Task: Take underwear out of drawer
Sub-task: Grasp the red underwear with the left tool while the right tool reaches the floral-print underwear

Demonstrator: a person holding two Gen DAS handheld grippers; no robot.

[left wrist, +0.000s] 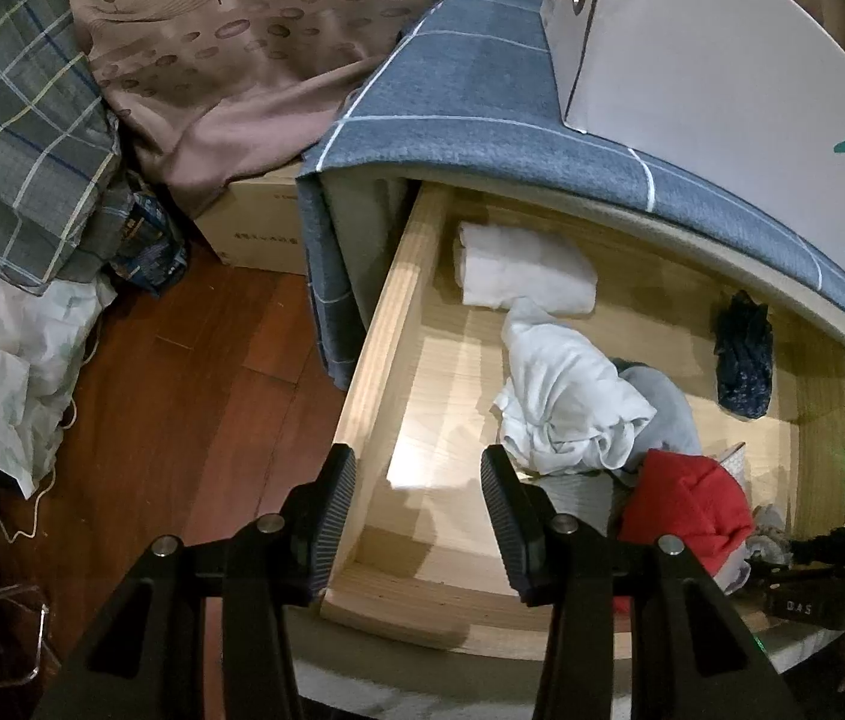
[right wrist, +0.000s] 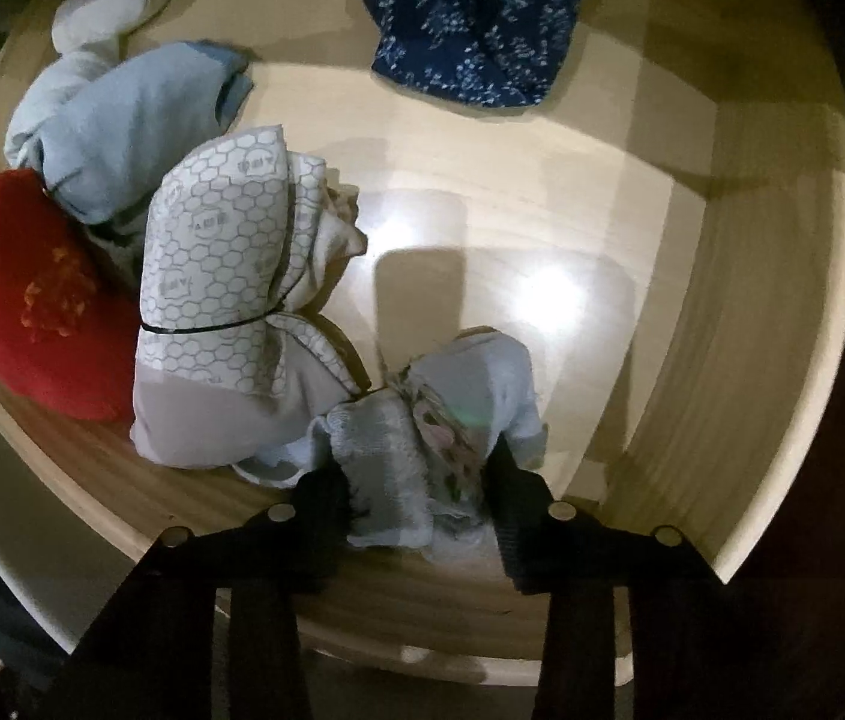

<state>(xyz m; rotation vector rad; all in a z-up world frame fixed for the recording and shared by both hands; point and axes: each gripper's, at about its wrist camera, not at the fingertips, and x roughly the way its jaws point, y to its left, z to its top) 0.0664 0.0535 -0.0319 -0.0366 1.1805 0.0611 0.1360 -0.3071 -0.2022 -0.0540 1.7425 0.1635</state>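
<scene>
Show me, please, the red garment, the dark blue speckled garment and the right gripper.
red garment (right wrist: pixel 32 294), right wrist view, its middle.
dark blue speckled garment (right wrist: pixel 473 18), right wrist view, its middle.
right gripper (right wrist: pixel 416 480), right wrist view, between fingertips.

Matte black left tool (left wrist: pixel 419 516): two angled linkage arms per side, round silver rivets at the pivots, flat fingers faced with finely ribbed dark grey pads (left wrist: pixel 497 522). Matte black right tool (right wrist: pixel 416 492) of the same build: black arms, silver rivets, ribbed pads, dim in shadow.
</scene>
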